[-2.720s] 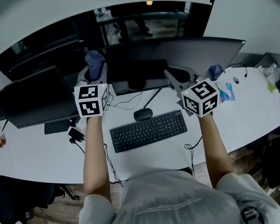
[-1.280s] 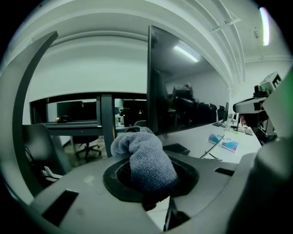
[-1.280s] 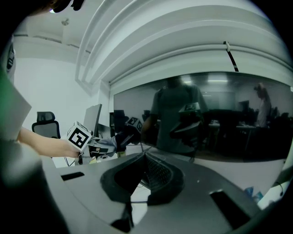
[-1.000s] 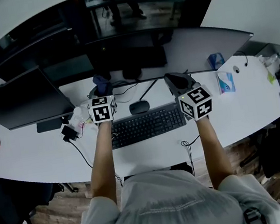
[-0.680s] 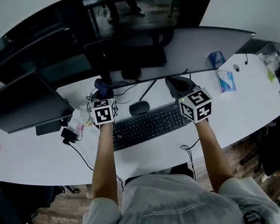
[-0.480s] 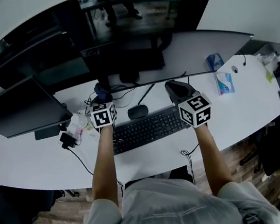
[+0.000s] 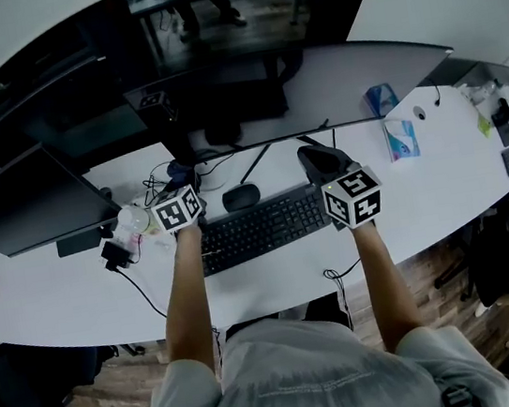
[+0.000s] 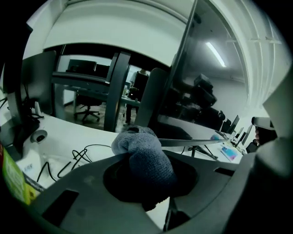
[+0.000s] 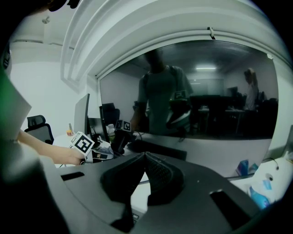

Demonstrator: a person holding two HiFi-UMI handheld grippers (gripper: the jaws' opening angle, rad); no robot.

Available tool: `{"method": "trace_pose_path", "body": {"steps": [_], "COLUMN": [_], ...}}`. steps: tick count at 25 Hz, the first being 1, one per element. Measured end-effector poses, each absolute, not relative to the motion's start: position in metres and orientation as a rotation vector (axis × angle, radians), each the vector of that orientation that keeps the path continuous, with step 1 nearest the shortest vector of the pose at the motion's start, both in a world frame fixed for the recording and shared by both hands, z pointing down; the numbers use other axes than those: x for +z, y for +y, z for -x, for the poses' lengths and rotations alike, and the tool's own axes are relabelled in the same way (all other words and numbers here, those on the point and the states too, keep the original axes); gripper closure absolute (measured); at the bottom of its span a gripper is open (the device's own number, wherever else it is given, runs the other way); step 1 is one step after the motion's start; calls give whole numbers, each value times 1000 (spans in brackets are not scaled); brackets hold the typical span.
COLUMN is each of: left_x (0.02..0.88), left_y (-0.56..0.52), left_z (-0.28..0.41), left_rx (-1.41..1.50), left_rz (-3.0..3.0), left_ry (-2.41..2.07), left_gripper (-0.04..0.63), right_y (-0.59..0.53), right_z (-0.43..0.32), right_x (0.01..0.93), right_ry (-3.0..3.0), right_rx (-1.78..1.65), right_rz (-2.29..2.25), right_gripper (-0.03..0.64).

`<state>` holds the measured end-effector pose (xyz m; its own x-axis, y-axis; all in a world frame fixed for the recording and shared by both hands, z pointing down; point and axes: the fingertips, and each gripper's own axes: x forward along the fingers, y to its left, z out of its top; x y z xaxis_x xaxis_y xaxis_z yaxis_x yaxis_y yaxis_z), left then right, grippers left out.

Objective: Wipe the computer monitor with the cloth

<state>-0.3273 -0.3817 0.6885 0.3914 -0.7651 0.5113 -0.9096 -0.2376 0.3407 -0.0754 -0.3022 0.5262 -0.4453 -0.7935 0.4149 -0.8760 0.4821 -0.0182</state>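
You've lowered both tongs from the monitor (image 7: 359, 78) to the keyboard (image 7: 263, 228) on the bench (image 7: 423, 191): left tongs (image 8: 143, 185) clamp the bunched cloth (image 8: 145, 157), which pokes forward-up toward the wide, side-to-side monitor just ahead, while the right tongs (image 9: 144, 172) are closed, empty.

My left gripper (image 7: 179, 175) and right gripper (image 7: 312, 155): dark grey moulded bodies, each carrying a white cube (image 7: 352, 198) with black square markers. Fingers (image 9: 161, 174) black, ribbed. Grey short-sleeved shirt (image 7: 311, 390).
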Motion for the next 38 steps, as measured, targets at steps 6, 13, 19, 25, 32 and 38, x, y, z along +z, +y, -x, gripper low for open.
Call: {"method": "trace_pose_path", "body": {"steps": [6,13,19,25,32,38], "left_x": [688,690,688,687,685,686], "left_y": [-385,-387,-387,-387,-386,-388], "left_z": [319,294,268,240,204,183], "left_rx": [-33,-221,-273,-270,-260,-248], "left_rz": [-1923,-1836,-1822,-1821,-1830,-1834], "left_ry": [-1346,-1243,-1158,-1115,-1080,-1085], "left_gripper": [511,512,512,512,512,512], "right_y": [-296,-293,-291,-286,-278,-277], "right_z": [59,39,29,15,-20,-51], "right_x": [528,533,536,536,534,534], "right_ry": [-2370,-2348,-2340,-2335,-2304,-2262], "right_rx": [332,351,363,373,386,395], "right_rz": [-1417,-1440,-1461,-1479,-1531,-1589], "right_gripper": [615,615,615,615,615,615]}}
